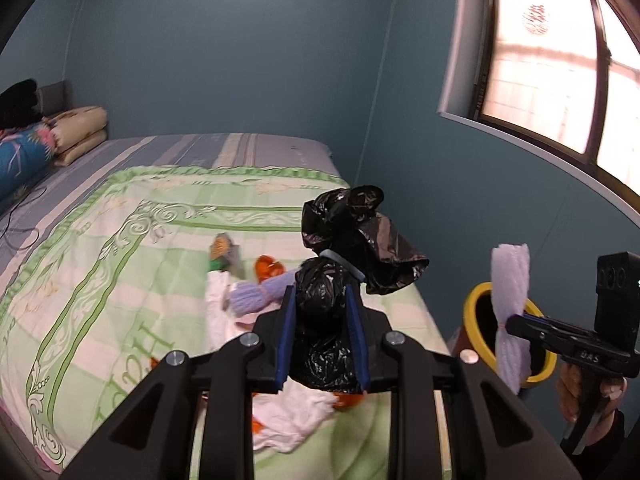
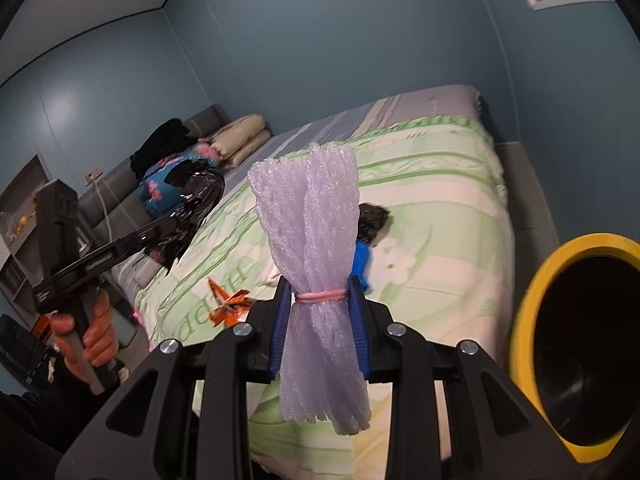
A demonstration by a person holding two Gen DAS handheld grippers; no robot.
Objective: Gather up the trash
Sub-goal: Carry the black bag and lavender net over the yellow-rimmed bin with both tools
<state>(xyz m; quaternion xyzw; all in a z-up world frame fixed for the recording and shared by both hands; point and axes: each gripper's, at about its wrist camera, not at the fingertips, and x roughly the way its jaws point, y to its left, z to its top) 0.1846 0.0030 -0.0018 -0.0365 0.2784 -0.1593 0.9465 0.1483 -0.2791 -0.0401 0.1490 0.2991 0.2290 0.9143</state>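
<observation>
My left gripper (image 1: 322, 300) is shut on a tied black plastic bag (image 1: 352, 236), held above the bed's right edge; it also shows in the right wrist view (image 2: 192, 200). My right gripper (image 2: 320, 292) is shut on a lilac foam-net bundle (image 2: 316, 248) tied with a pink band; in the left wrist view the bundle (image 1: 510, 280) hangs over the yellow-rimmed bin (image 1: 476, 320). The bin (image 2: 532, 320) stands beside the bed at the right. On the green quilt (image 1: 100, 280) lie a white tissue (image 1: 296, 412), an orange wrapper (image 1: 269, 267), another lilac foam net (image 1: 248, 296) and a snack packet (image 1: 222, 250).
Folded blankets and pillows (image 1: 76, 128) lie at the head of the bed. A window (image 1: 560, 60) is in the blue wall at the right. An orange wrapper (image 2: 228, 304), a blue item (image 2: 362, 264) and a dark wrapper (image 2: 372, 216) lie on the quilt.
</observation>
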